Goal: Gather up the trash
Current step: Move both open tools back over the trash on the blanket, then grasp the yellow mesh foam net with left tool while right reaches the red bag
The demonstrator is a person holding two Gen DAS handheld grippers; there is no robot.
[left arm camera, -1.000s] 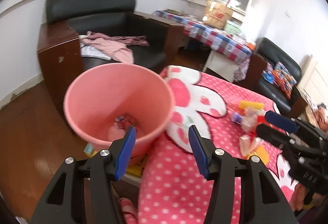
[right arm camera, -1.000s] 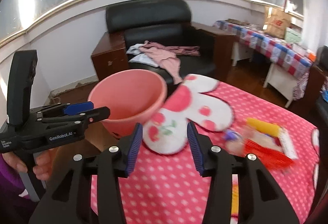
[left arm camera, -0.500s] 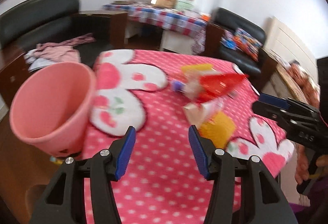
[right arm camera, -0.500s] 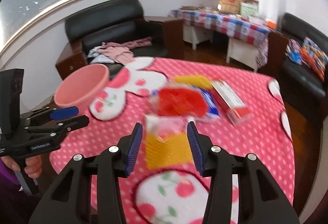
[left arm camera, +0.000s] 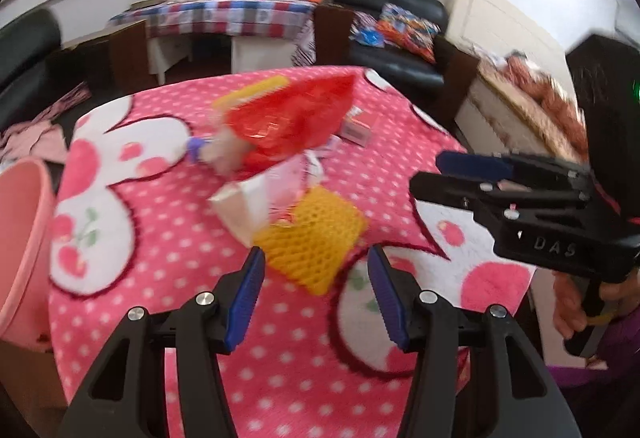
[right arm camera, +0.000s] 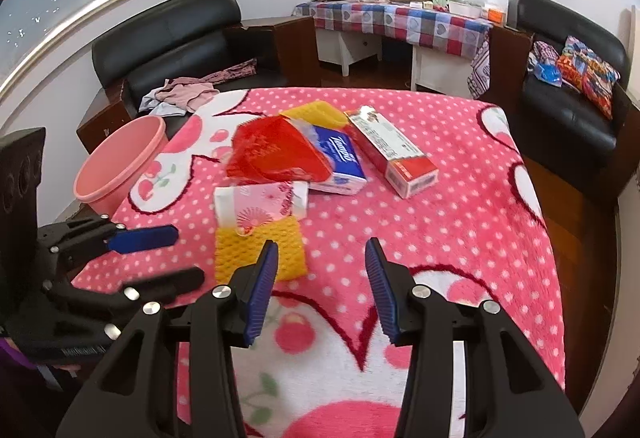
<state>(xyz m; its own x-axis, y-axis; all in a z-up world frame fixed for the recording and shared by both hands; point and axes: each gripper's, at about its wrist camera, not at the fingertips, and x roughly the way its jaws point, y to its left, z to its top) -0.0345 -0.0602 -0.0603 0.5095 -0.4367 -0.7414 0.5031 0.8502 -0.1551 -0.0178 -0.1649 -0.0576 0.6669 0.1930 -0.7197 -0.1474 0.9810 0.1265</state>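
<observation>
Noted trash heaped mid-table on pink dotted blanket [right arm camera: 460, 205]: two yellow foam nets [right arm camera: 256, 250], one red mesh bag [right arm camera: 276, 153], one blue tissue pack [right arm camera: 340, 161], one red-and-white carton [right arm camera: 392, 153], one pale pink wrapper [right arm camera: 260, 205]; possibly more beneath. One pink bucket [right arm camera: 120, 161] at far-left edge. Left gripper [left arm camera: 316, 294] released, empty, near net just beyond. Right gripper [right arm camera: 320, 286] likewise parted, net at left tip.

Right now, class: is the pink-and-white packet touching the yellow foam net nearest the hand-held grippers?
Touching. The right wrist view shows the pink-and-white packet overlapping the top edge of the yellow foam net, no blanket showing between them.
</observation>
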